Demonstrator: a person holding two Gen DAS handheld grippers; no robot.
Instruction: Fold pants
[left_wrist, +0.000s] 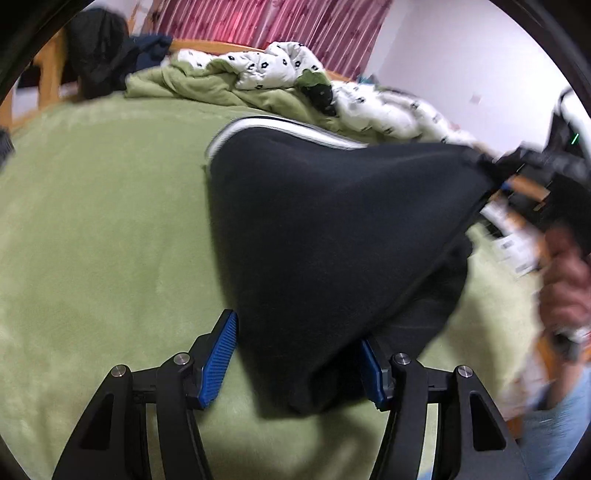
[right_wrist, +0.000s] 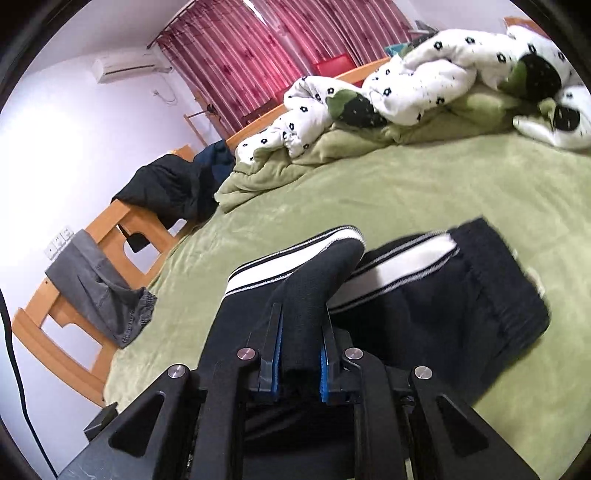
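Note:
The black pants (left_wrist: 332, 229) with white side stripes lie on a green bed blanket (left_wrist: 103, 229). In the left wrist view my left gripper (left_wrist: 299, 354) is open, its blue pads wide apart with a lifted fold of the pants hanging between them. The right gripper (left_wrist: 517, 192) shows blurred at the right, pulling a corner of the fabric up. In the right wrist view my right gripper (right_wrist: 301, 354) is shut on a bunched fold of the pants (right_wrist: 310, 295). The waistband part (right_wrist: 480, 295) lies on the blanket (right_wrist: 406, 192) beyond it.
A crumpled white patterned quilt (right_wrist: 424, 74) and green bedding are heaped at the far side of the bed. A wooden bed frame (right_wrist: 110, 236) at the left carries grey and dark clothes (right_wrist: 96, 284). Red curtains (right_wrist: 258, 48) hang behind.

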